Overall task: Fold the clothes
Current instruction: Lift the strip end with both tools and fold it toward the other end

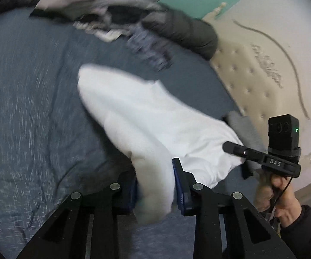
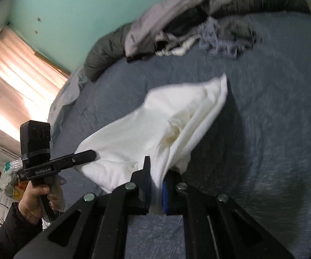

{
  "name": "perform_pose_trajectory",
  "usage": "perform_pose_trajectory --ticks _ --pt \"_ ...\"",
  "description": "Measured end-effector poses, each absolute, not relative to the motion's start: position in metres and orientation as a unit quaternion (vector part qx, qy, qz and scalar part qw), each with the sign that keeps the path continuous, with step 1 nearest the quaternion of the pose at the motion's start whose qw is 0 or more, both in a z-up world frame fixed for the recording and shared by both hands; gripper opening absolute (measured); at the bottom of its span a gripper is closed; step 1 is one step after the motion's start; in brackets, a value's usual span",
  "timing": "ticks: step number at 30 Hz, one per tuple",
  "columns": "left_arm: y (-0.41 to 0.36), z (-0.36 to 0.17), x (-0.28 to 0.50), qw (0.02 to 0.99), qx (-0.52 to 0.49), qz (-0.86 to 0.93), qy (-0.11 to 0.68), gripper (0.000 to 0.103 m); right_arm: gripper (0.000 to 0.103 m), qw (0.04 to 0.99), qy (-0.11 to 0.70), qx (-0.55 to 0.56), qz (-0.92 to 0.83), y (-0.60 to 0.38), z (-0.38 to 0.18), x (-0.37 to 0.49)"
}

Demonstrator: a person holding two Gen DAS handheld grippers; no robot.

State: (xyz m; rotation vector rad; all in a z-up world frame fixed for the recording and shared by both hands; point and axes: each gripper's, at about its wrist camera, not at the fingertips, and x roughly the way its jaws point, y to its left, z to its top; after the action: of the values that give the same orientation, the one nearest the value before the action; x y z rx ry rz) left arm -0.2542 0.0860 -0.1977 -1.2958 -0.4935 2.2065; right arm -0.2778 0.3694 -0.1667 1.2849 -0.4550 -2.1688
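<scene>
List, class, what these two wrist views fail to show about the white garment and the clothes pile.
- White garment: its type is unclear; bunching and motion blur hide its shape in both views.
- Clothes pile: single items cannot be separated; blurred in both.
- Garment edge inside the left gripper: covered by the fingers, left wrist view.

Plenty of bare bed (image 2: 274, 129) around the white garment (image 2: 155, 129) hanging between the two grippers, so there's room to pass on either side. The far edge is jammed though: a clothes pile (image 2: 187, 32) against a dark puffy jacket (image 1: 187, 32), plus a tufted headboard (image 1: 252, 82) along one side.
</scene>
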Motion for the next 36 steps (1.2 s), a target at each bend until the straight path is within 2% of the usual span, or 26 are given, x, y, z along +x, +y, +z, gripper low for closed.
perform_pose_trajectory --ticks 7,14,25,36 --pt "0.119 -0.112 -0.238 0.299 -0.444 0.829 -0.162 0.030 0.007 0.283 -0.146 0.436 -0.842 0.396 -0.078 -0.245" --pt "0.166 -0.058 -0.218 0.329 -0.418 0.834 -0.148 0.030 0.007 0.272 -0.131 0.400 -0.865 0.431 -0.014 -0.200" --pt "0.242 -0.014 -0.198 0.371 -0.397 0.829 -0.132 0.030 0.007 0.249 -0.145 0.370 -0.883 0.506 0.025 -0.164" --pt "0.331 0.008 -0.245 0.385 -0.396 0.826 -0.112 0.030 0.007 0.234 -0.143 0.364 -0.890 0.586 0.044 -0.223"
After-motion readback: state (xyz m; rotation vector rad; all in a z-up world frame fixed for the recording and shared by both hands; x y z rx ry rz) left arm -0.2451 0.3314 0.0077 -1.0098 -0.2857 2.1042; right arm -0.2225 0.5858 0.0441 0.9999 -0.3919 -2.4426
